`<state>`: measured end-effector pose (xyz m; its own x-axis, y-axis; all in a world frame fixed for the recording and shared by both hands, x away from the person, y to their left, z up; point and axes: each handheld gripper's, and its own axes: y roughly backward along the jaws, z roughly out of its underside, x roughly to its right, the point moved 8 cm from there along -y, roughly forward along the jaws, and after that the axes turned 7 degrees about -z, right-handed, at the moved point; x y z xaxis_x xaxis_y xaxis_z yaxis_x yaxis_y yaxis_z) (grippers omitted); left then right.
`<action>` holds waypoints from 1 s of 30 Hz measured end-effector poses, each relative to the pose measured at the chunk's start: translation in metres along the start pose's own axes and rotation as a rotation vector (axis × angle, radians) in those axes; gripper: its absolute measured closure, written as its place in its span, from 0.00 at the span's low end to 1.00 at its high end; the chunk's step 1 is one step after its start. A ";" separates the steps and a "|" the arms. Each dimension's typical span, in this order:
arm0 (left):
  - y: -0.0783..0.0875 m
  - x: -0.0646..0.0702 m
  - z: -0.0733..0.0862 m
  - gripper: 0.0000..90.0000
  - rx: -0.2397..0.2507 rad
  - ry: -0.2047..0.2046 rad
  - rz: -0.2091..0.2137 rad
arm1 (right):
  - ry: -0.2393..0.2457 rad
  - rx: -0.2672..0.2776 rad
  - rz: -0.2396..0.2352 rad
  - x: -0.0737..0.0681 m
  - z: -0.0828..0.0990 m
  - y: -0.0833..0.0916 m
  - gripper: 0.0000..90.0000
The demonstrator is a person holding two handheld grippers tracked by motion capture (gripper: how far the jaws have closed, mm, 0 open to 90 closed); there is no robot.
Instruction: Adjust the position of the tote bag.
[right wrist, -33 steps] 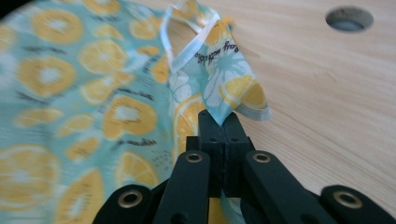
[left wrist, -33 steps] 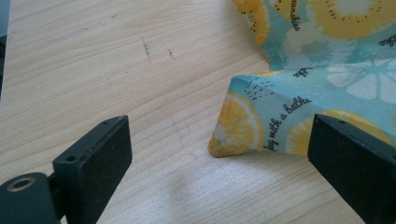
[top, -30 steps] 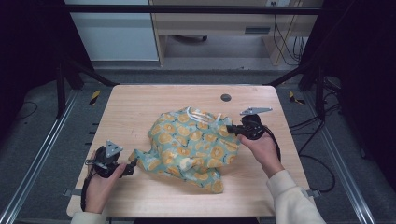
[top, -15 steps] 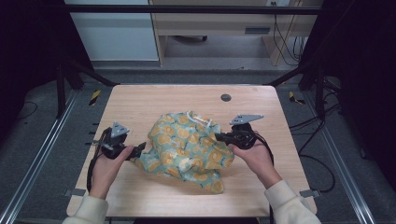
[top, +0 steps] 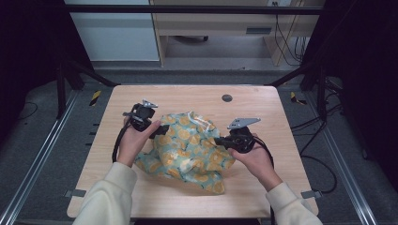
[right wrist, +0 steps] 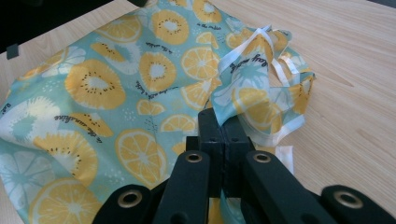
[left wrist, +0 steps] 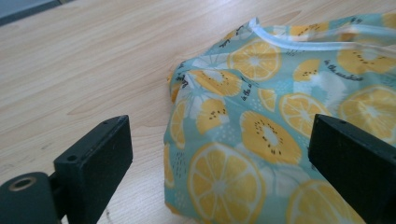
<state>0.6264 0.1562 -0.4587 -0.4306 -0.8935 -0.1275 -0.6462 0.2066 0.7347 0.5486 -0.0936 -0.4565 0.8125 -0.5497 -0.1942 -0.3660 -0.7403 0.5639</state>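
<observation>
The right gripper [right wrist: 223, 122] has its two black jaws pressed together on a fold of the cloth [right wrist: 140, 88], a thin teal fabric printed with orange and lemon slices and edged with white trim. In the right gripper view the pinched fold bunches up just past the jaw tips, with loops of the white edging beside it, and the rest of the fabric spreads away to the left over the wooden table [right wrist: 355, 60]. In the high view this gripper [top: 220, 140] sits at the cloth's [top: 190, 147] right side, pointing left into it, with the person's right hand [top: 256, 157] wrapped around its body and a grey three-cornered plate on top.

The left gripper [left wrist: 219, 154] has its jaws spread wide and nothing pinched; they have just been opening a little further. In the left gripper view one jaw stands over bare table [left wrist: 93, 70] and the other over the printed cloth [left wrist: 261, 130], whose crumpled edge lies between them without the pads pressing on it. In the high view the left gripper [top: 157, 127] is at the upper left edge of the cloth, held by the left hand [top: 136, 140], its cable trailing down beside the wrist.

The cloth lies in a rumpled heap near the middle of the table [top: 187, 96], between the two grippers. A small dark round spot [top: 227, 98] is in the tabletop near the far edge, well apart from the cloth
</observation>
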 end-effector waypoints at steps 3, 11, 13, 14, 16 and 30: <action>-0.013 0.002 0.000 0.06 -0.034 0.013 0.006 | 0.005 -0.002 -0.001 0.000 0.001 -0.002 1.00; -0.037 0.002 0.009 0.08 -0.098 0.038 0.014 | -0.001 -0.003 -0.002 0.002 0.002 -0.003 1.00; -0.040 0.004 0.010 0.11 -0.109 0.039 0.025 | -0.003 -0.004 -0.003 0.004 0.003 -0.003 1.00; -0.041 0.005 0.010 0.16 -0.113 0.043 0.027 | -0.006 -0.003 -0.002 0.005 0.004 -0.003 1.00; -0.042 0.006 0.011 0.29 -0.121 0.045 0.027 | -0.011 -0.004 -0.001 0.006 0.005 -0.003 1.00; -0.028 0.009 0.020 1.00 -0.047 0.012 0.039 | -0.024 0.010 0.032 0.015 0.005 0.002 1.00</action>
<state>0.6277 0.1502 -0.4941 -0.4473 -0.8898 -0.0901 -0.5987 0.2231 0.7693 0.5577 -0.1049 -0.4619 0.7892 -0.5822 -0.1953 -0.3962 -0.7257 0.5625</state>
